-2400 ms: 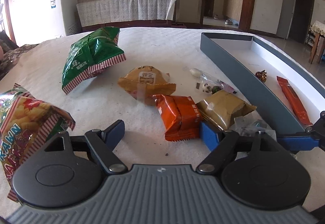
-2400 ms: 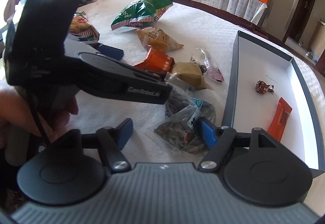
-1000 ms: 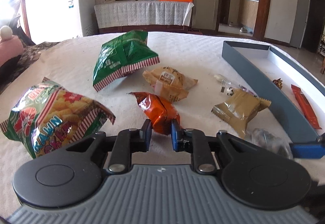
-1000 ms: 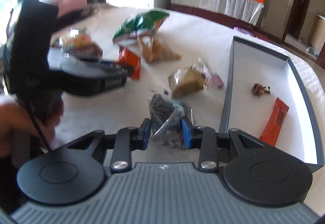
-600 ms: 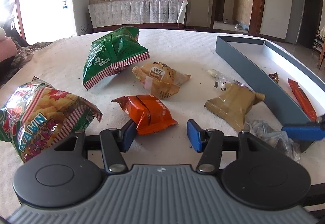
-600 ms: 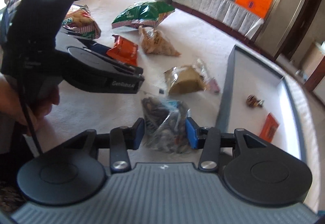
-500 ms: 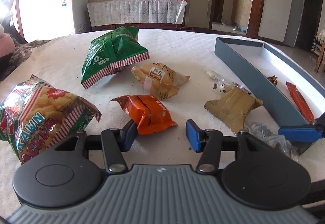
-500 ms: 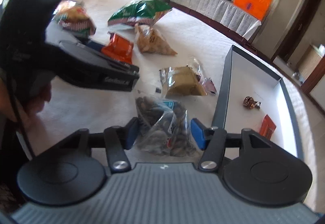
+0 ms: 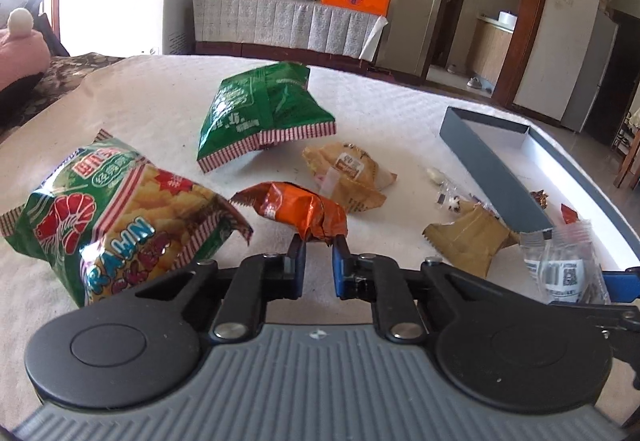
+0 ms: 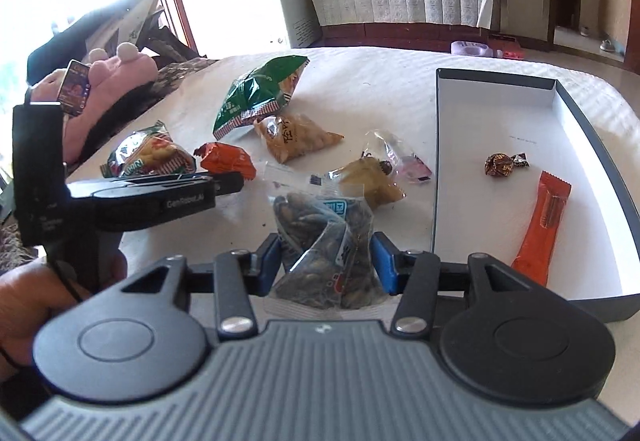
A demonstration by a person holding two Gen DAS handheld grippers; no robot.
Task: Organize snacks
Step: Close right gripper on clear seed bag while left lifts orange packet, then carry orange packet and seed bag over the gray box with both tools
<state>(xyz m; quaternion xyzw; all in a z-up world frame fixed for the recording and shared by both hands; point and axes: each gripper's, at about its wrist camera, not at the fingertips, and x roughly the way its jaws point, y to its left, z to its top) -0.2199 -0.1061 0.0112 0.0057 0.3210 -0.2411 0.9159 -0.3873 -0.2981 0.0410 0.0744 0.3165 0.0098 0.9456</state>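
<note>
Left gripper (image 9: 318,241): clamped tight on the near end of an orange foil snack pack (image 9: 298,211), pack held just above the white table cover (image 9: 160,109). Right gripper (image 10: 326,255): jaws closing around a clear bag of sunflower seeds (image 10: 324,237), bag sitting between the blue pads and touched on both sides.

Grey box with white inside (image 10: 592,129) at the right edge of the table, open; inside, a brown wrapped candy (image 10: 500,164) and a long orange stick pack (image 10: 544,221).

Still loose on the cover: prawn cracker bag (image 9: 108,217) near the left edge, green bag with striped hem (image 9: 260,113) toward the far side, tan pastry pack (image 9: 346,177) just beside the orange pack, brown pack (image 9: 468,237) and small clear packet (image 9: 448,197) close to the box wall.

Hand (image 10: 28,305) gripping the left tool's handle, lower left in the right wrist view.
</note>
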